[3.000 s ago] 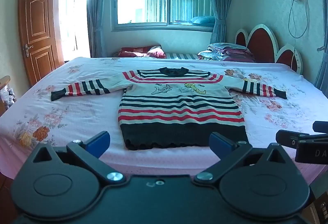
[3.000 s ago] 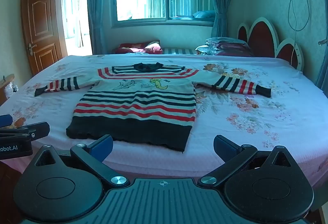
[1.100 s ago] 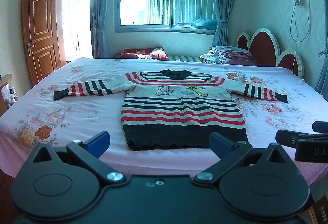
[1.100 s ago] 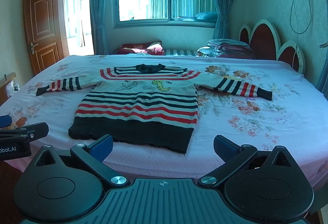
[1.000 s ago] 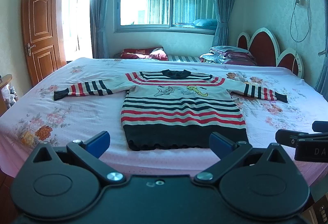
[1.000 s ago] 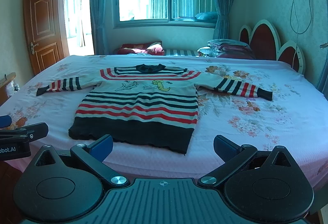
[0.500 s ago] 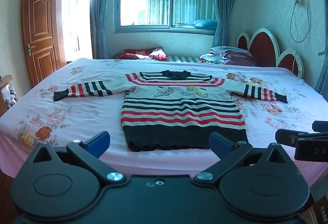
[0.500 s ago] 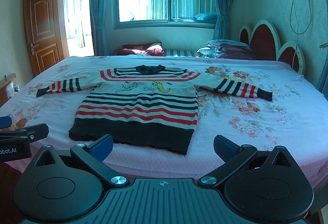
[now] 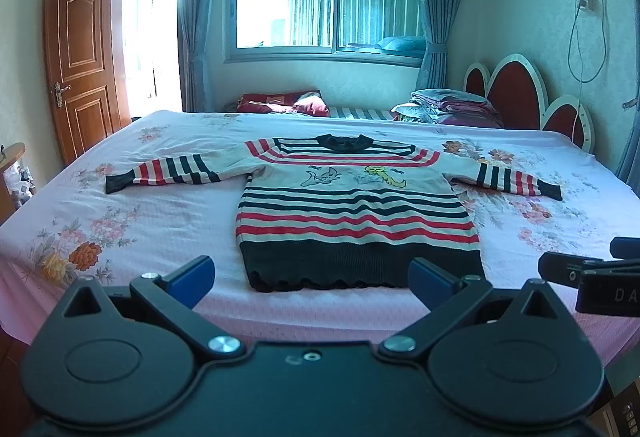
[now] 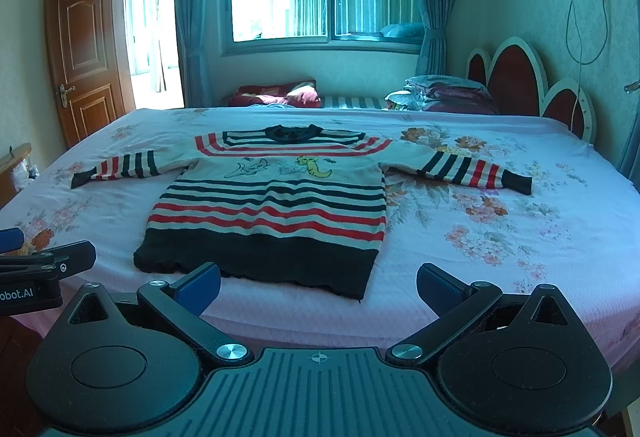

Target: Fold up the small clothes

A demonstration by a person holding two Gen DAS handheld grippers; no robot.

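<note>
A small striped sweater (image 9: 352,205) with red, black and cream bands, a cartoon print and a black hem lies flat, face up, on the bed, both sleeves spread sideways. It also shows in the right wrist view (image 10: 272,197). My left gripper (image 9: 312,277) is open and empty, held in front of the bed's near edge facing the hem. My right gripper (image 10: 318,285) is open and empty, beside it to the right, facing the hem's right corner. Each gripper's side shows at the edge of the other's view.
The bed (image 9: 120,205) has a pink floral sheet. Folded bedding (image 9: 448,105) and a red pillow (image 9: 280,103) lie at the far side. A headboard (image 9: 520,93) stands at the right, a wooden door (image 9: 80,61) at the left.
Both views have risen and tilted slightly over the last three seconds; the sweater sits a little lower and closer in frame. The sweater has not moved and both grippers stay open.
</note>
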